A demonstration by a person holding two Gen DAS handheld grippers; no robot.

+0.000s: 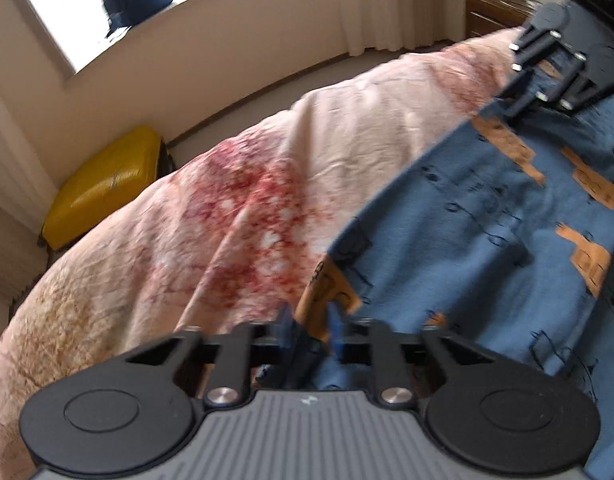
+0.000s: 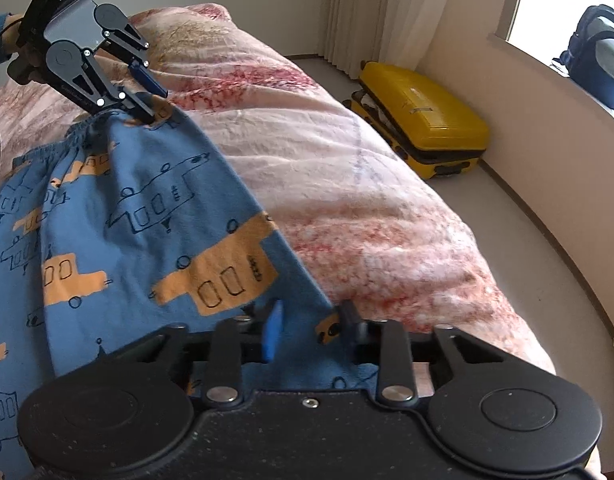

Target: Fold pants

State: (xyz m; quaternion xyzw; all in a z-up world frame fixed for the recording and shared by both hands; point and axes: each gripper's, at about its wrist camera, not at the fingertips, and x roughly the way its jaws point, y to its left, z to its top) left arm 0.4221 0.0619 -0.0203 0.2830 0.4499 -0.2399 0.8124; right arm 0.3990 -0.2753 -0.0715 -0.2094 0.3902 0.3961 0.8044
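pants on bedspread, edge pinched in left tongs and right tongs

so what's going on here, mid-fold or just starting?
Just starting. A person holds tongs in each hand over blue pants lying flat on a pink floral bedspread. The left tongs pinch the waistband corner; the right tongs straddle the pants' same side edge lower down, cloth between them. Nothing looks folded yet.

Left wrist view motion-blurred; pants cut off by frame edge; backpack partly cropped.
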